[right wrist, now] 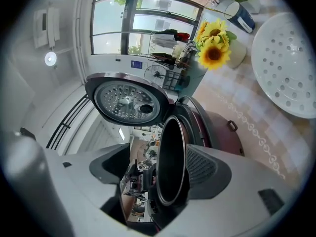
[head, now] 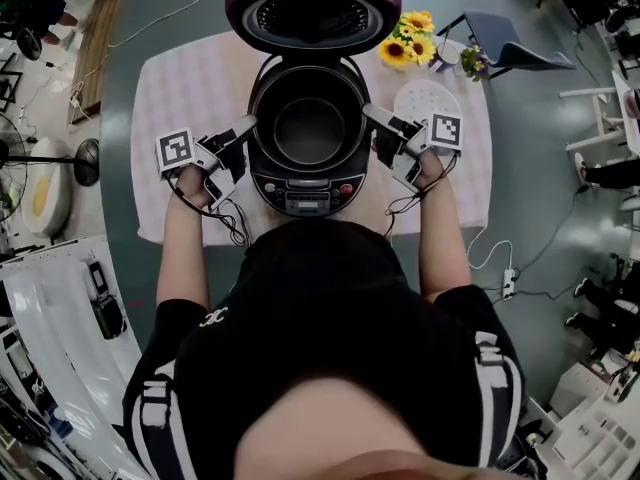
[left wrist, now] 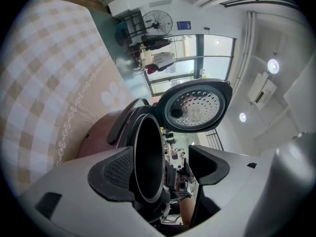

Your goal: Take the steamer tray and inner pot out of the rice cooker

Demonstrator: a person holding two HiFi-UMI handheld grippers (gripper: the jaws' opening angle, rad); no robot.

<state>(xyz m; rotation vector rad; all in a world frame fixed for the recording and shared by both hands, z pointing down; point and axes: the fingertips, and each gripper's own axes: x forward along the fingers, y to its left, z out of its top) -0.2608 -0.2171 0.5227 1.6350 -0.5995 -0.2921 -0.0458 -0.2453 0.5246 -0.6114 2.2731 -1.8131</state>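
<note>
- Two steps, one done: steamer tray (head: 427,101) out on desk (head: 190,78).
- Left gripper (left wrist: 163,172), right gripper (right wrist: 157,171) unclenched, straddling inner pot (head: 308,128) rim.
- Next, likely: clench both, lift straight from rice cooker (head: 305,193).

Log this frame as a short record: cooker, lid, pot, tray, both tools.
cooker: on checked cloth, in front of the person
lid: open, tipped back
pot: in cooker, empty
tray: out, flat on cloth, right of cooker
left tool: open, pot's rim between jaws
right tool: open, pot's rim between jaws
to do: lift pot out
</note>
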